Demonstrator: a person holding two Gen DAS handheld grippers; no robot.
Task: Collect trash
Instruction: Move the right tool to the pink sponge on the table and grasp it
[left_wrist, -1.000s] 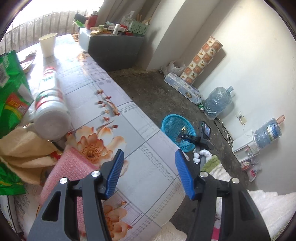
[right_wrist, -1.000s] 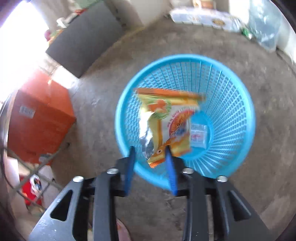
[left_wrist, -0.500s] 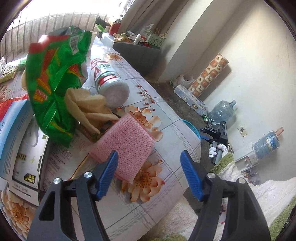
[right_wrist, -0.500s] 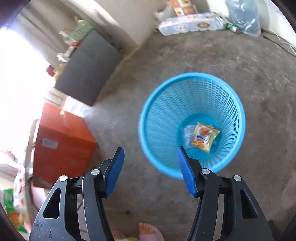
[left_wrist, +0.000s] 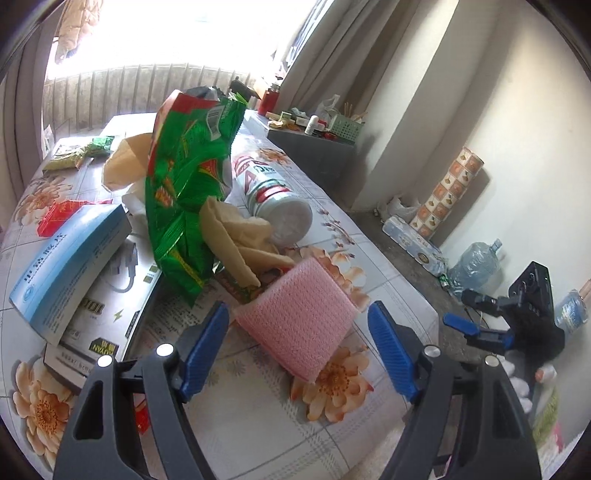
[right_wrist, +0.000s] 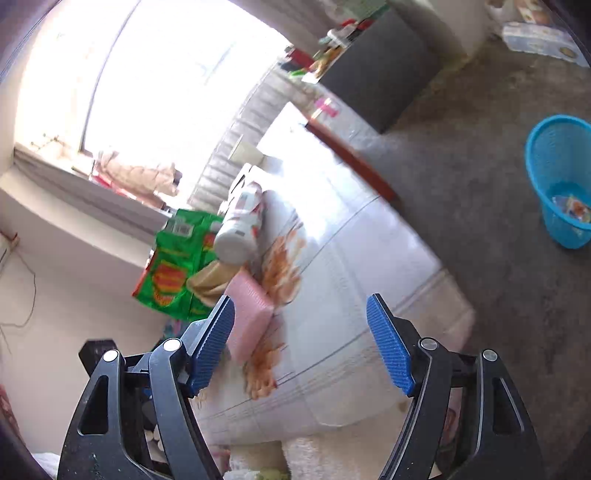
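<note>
Brown paper (left_wrist: 236, 236) half buried under green bag (left_wrist: 184, 192), blurred basket (right_wrist: 561, 177)

Basket (right_wrist: 561, 177) cut by edge; contents blurred

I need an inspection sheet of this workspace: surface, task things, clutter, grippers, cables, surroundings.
Surface: table with flower-printed cloth, crowded at its left.
Job's things: green crinkled snack bag, pink foam sheet, tan crumpled paper, white lying bottle; blue plastic basket on the floor, wrappers inside.
Clutter: light blue carton, printed boxes under it.
Grippers: left gripper opening, empty, pink foam sheet ahead; right gripper opening, empty.
Cables: thin wire on the wall.
Surroundings: water jug, grey cabinet.
</note>
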